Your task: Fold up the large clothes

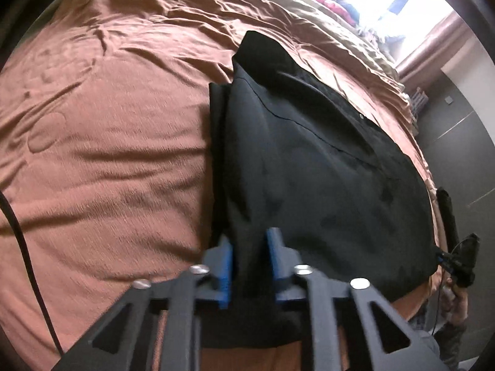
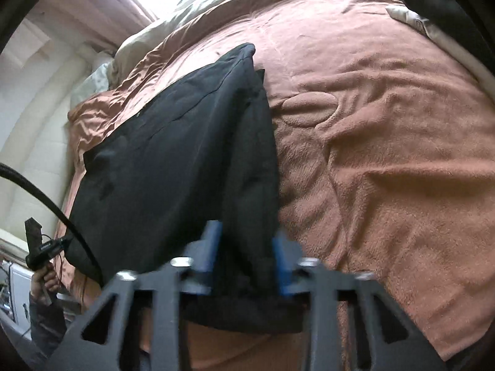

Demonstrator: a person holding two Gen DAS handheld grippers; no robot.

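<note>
Two black grippers with blue finger pads are both down at the near edge of a partly folded black fabric garment [image 1: 309,160] spread over a rust-brown fleece blanket [image 1: 102,142] on the bed. The left gripper [image 1: 250,247] has its fingers closed on the garment's near hem, a ridge of dark cloth pinched up between the blue pads [image 1: 227,256]. The right gripper [image 2: 247,244] is likewise clamped on the hem at the other near corner, cloth bunched between its pads [image 2: 283,266].

From the left wrist view the garment runs away up the bed, its long edges folded inward and a small button [image 1: 361,117] showing along a seam. It lies close to the bed's edge on that side. At the far end of the bed sits a rumpled beige sheet [image 2: 173,21], with a bright window [image 1: 399,3] beyond it. A thick black cable [image 2: 58,213] curves across the lower left of the right wrist view, where a hand [image 2: 43,281] grips the other tool's handle.
</note>
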